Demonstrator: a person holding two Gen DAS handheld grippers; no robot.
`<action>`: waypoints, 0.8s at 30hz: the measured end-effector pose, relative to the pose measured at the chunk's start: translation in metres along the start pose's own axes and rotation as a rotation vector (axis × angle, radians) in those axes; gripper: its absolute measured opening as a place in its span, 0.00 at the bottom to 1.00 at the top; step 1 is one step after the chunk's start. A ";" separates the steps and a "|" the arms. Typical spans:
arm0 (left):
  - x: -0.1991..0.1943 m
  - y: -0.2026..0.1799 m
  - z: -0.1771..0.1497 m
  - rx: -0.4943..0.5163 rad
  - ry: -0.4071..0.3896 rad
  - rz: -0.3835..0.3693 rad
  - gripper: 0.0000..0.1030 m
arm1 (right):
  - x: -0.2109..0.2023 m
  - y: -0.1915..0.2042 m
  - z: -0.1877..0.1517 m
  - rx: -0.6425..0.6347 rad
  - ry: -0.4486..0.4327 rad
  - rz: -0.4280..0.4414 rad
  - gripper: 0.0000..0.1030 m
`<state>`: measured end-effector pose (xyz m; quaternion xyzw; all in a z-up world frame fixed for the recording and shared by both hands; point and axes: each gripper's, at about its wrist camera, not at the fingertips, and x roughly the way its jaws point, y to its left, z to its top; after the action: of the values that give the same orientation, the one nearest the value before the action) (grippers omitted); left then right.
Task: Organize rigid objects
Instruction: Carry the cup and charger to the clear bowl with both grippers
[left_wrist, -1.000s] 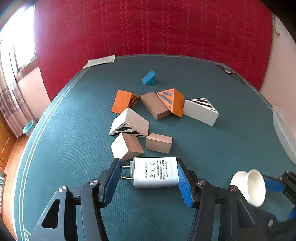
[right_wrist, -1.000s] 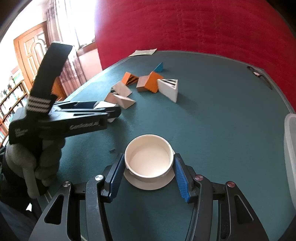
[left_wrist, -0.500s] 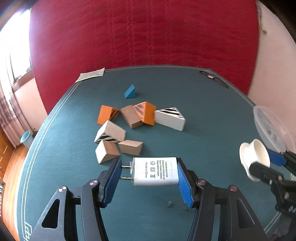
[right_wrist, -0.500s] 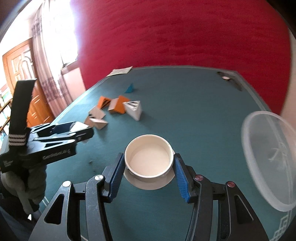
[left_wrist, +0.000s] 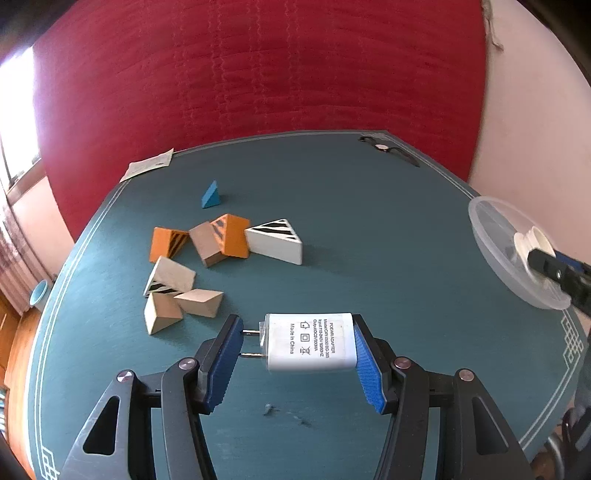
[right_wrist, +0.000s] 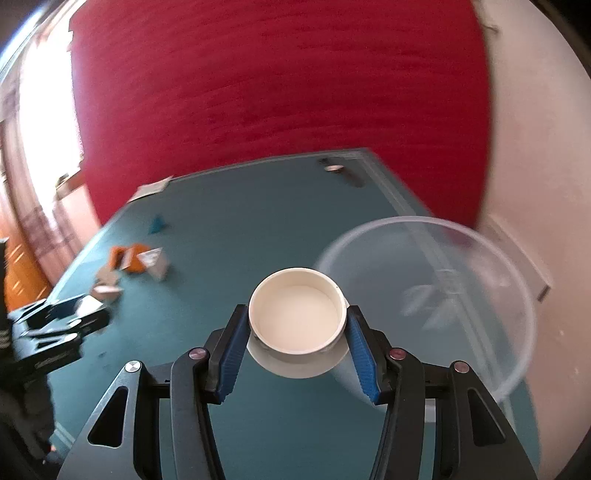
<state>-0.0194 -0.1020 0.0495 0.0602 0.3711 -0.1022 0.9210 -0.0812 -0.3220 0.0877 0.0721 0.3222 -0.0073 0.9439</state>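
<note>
My left gripper (left_wrist: 297, 360) is shut on a white power adapter (left_wrist: 308, 341), prongs against the left pad, held above the green table (left_wrist: 369, 229). My right gripper (right_wrist: 297, 345) is shut on a small white cup (right_wrist: 297, 315) and holds it beside the left rim of a clear plastic bowl (right_wrist: 480, 258). In the left wrist view the right gripper (left_wrist: 554, 269) and its cup (left_wrist: 532, 245) hang over the bowl (left_wrist: 491, 236) at the table's right edge. A cluster of wooden wedge blocks (left_wrist: 207, 254) lies on the left of the table, with a blue wedge (left_wrist: 211, 195) behind it.
A paper card (left_wrist: 147, 169) lies at the far left edge of the table and a black watch (left_wrist: 388, 148) at the far right edge. A red quilted wall stands behind. The left gripper shows at the left of the right wrist view (right_wrist: 55, 325).
Both grippers have risen and moved right. The right gripper has carried the cup from the table's middle to the clear bowl. The blocks have not moved.
</note>
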 end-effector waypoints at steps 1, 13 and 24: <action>0.000 -0.003 0.000 0.007 -0.001 -0.001 0.59 | 0.000 -0.007 0.001 0.013 -0.005 -0.022 0.52; 0.000 -0.034 0.008 0.080 -0.012 -0.031 0.59 | 0.003 -0.073 0.004 0.112 -0.027 -0.211 0.52; 0.003 -0.069 0.013 0.143 -0.007 -0.065 0.59 | 0.001 -0.114 -0.001 0.250 -0.036 -0.255 0.60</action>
<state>-0.0246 -0.1716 0.0548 0.1132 0.3614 -0.1585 0.9118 -0.0881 -0.4344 0.0716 0.1472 0.3083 -0.1682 0.9247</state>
